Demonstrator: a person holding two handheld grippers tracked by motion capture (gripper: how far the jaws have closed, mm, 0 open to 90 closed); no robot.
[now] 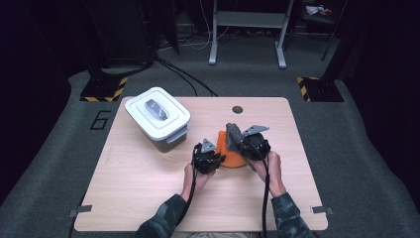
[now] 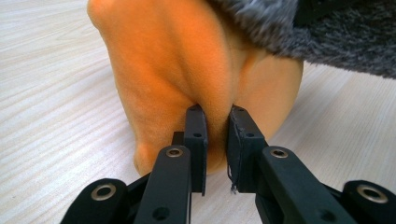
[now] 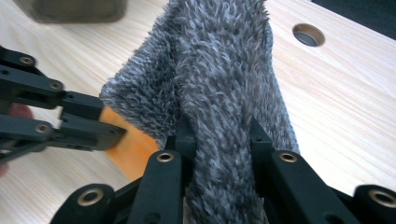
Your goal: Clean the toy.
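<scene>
Two soft cloths lie bunched together near the middle of the wooden surface [image 1: 148, 183]: an orange cloth [image 2: 187, 70] with a smooth, suede-like nap, and a grey shaggy cloth [image 3: 219, 79] with a long fuzzy pile that drapes over the orange one's top. The left gripper [image 1: 207, 157] has its jaws closed on a pinched fold of the orange cloth, low on the side facing the person, while the right gripper [image 1: 247, 144] has its jaws clamped on a thick ridge of the grey cloth and holds it lifted in a peak above the surface. Both pieces look light, limp and harmless to squeeze; nothing here would crack or dent. The concern is rather that they will sag, stretch and slide apart instead of moving as a body, so a pull at one spot probably drags only that fold. The grey pile seems grippy and bulky, so a deep bite into a gathered ridge should hold well. The orange fabric looks smoother and thinner, and a shallow pinch could slip off; taking a doubled fold or an edge seems the safer hold. A white lidded bin [image 1: 157, 118] stands well apart, at the far left of the surface.
</scene>
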